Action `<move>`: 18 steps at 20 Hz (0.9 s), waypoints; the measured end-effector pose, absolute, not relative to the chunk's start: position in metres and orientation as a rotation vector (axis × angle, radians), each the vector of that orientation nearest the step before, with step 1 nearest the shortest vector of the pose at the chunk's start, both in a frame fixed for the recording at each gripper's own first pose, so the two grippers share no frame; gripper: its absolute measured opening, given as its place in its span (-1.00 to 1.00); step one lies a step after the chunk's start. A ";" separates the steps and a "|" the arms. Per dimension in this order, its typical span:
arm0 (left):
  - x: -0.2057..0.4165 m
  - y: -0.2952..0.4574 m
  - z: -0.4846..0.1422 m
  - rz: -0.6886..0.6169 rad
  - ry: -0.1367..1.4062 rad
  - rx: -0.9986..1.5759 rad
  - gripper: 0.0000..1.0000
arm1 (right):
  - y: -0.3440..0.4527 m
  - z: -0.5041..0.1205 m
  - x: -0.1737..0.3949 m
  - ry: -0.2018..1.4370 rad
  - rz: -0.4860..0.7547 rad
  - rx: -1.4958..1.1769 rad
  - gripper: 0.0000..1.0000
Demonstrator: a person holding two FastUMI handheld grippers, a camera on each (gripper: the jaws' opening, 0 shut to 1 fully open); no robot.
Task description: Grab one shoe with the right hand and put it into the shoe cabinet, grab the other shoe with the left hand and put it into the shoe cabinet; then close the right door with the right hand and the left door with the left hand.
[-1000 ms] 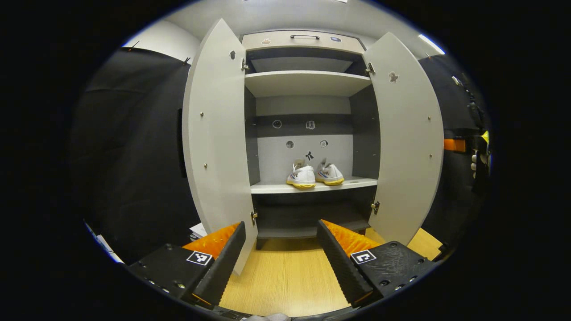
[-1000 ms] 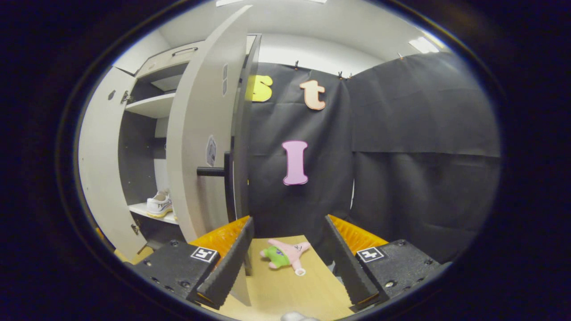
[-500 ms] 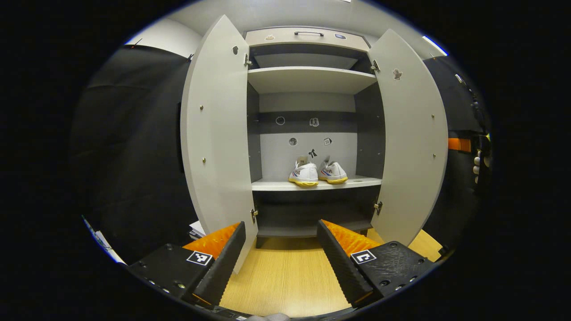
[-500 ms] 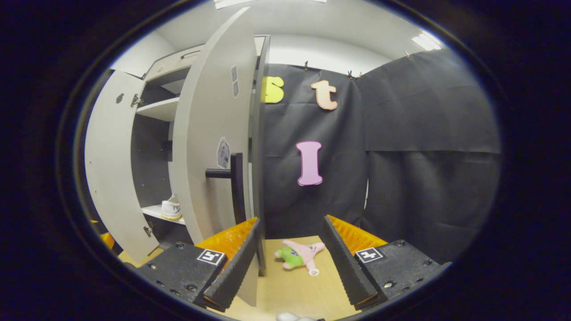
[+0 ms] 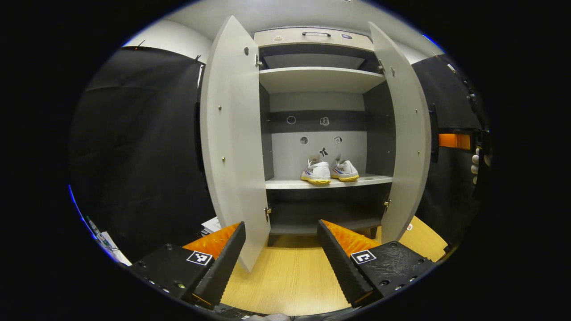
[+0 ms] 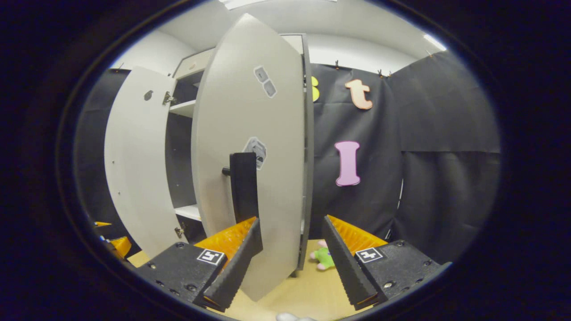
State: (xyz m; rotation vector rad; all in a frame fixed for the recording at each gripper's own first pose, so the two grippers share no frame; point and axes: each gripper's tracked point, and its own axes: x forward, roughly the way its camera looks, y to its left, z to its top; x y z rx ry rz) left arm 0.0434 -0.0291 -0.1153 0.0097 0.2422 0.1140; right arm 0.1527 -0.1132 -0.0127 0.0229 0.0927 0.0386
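Shoes (image 5: 329, 171) sit side by side on the shelf (image 5: 276, 183) ahead of my left gripper (image 5: 281, 261), heels toward me, long axes running into the cabinet. The right door (image 6: 254, 178), just beyond my right gripper (image 6: 292, 263), has swung partway closed. Both grippers gape, empty.
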 end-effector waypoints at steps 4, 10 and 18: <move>0.035 -0.010 -0.115 0.155 0.245 0.013 0.93 | -0.082 -0.014 0.154 0.094 0.129 0.050 0.89; 0.027 0.004 -0.112 0.174 0.237 0.018 0.93 | -0.073 -0.018 0.143 0.106 0.139 0.027 0.93; 0.030 0.041 -0.102 0.190 0.207 0.041 0.93 | -0.059 -0.018 0.111 0.096 0.118 -0.028 0.89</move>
